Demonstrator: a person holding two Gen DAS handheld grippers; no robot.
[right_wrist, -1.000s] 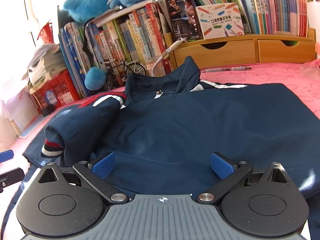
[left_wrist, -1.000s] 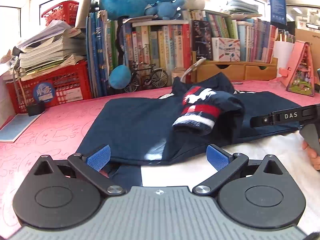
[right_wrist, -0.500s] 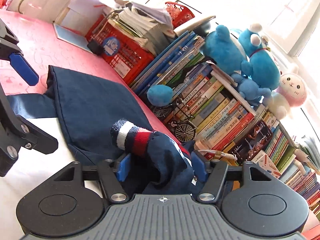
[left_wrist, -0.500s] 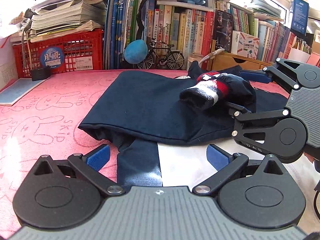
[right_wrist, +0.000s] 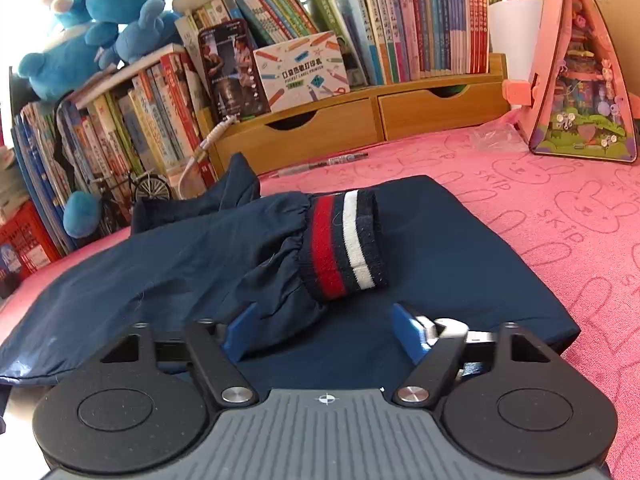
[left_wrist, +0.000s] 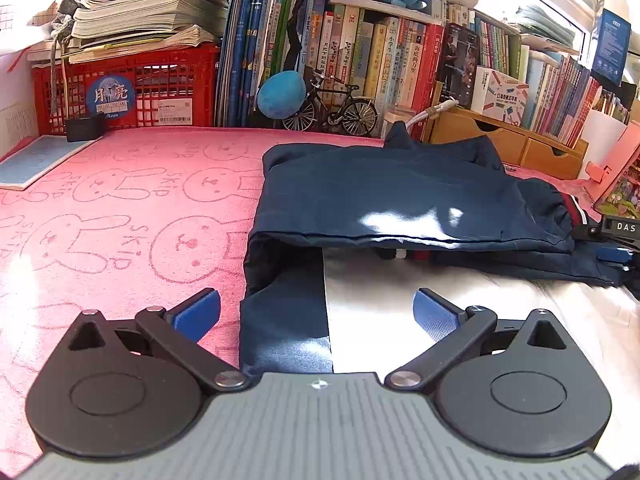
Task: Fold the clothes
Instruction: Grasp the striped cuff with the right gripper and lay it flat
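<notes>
Your left tool is spread wide and holds nothing; the navy jacket lies on the pink tabletop just ahead of it, partly folded. The crate ahead-left reads "Moon". Your right tool is released, with the sleeve lying loose between its pads. The cloth looks light, soft and slippery; the ribbed cuff should give the firmest hold. The tabletop reads "SKIP".
</notes>
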